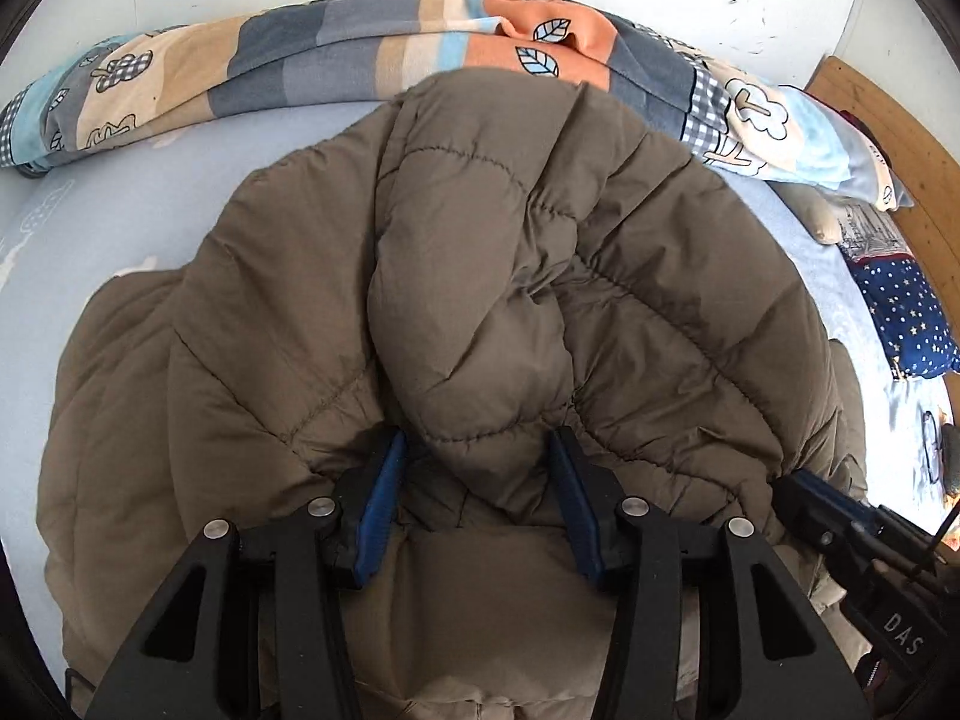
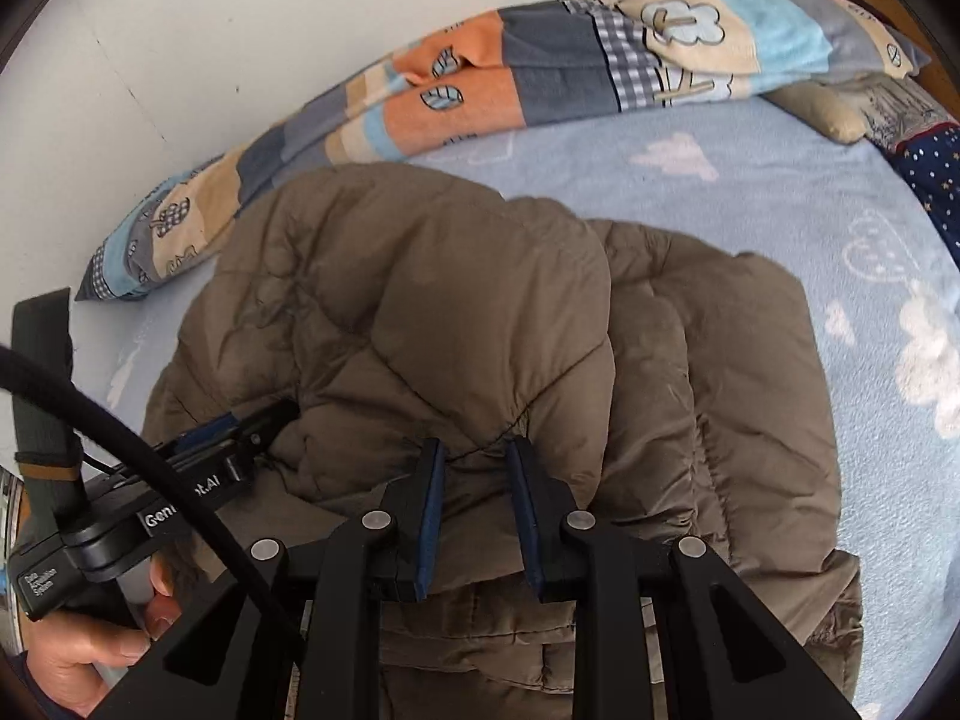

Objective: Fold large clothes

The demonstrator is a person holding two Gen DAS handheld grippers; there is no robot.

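Both of your grippers pinch the near edge of the brown puffy jacket [image 1: 480,276] lying on the pale blue bed sheet [image 2: 780,180], the left gripper [image 1: 480,456] closed on a thick fold and the right gripper [image 2: 474,456] clamped on the hem beside it.

"DAS" on right gripper [image 1: 840,516]; "Data Acquisition System" on left gripper [image 2: 240,426]
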